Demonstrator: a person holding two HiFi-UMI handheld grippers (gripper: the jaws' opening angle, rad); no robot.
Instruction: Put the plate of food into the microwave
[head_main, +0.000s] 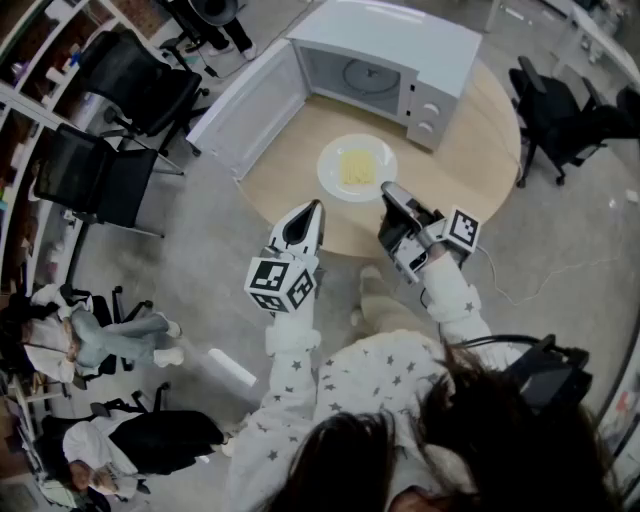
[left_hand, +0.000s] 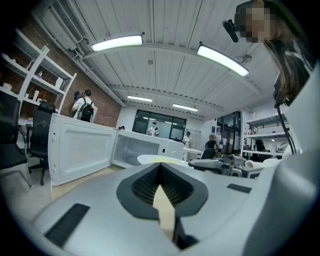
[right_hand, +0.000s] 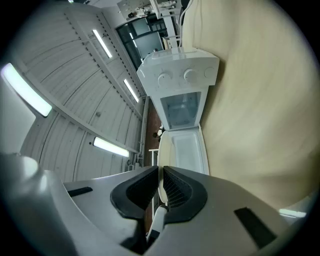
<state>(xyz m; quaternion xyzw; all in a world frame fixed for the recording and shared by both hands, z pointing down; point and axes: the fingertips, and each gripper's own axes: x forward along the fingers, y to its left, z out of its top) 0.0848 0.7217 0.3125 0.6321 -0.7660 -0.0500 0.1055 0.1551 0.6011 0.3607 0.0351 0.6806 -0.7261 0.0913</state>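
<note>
Plate of food (head_main: 331, 172) sits on the round table (head_main: 480, 150), just in front of the open microwave (head_main: 400, 50), not inside it.
Right gripper (head_main: 388, 190) is at the plate edge farthest from the microwave. Its jaws are nearly closed and pinch the thin white rim, which shows between the pads in the right gripper view (right_hand: 160, 186). Left gripper (head_main: 317, 205) hangs off the table edge, farther from the microwave than the plate. Its jaws are together at the tips with nothing between them. Microwave door (head_main: 248, 105) is swung fully open, on the left gripper's side of the cavity. The yellow food slab is centred on the plate.
</note>
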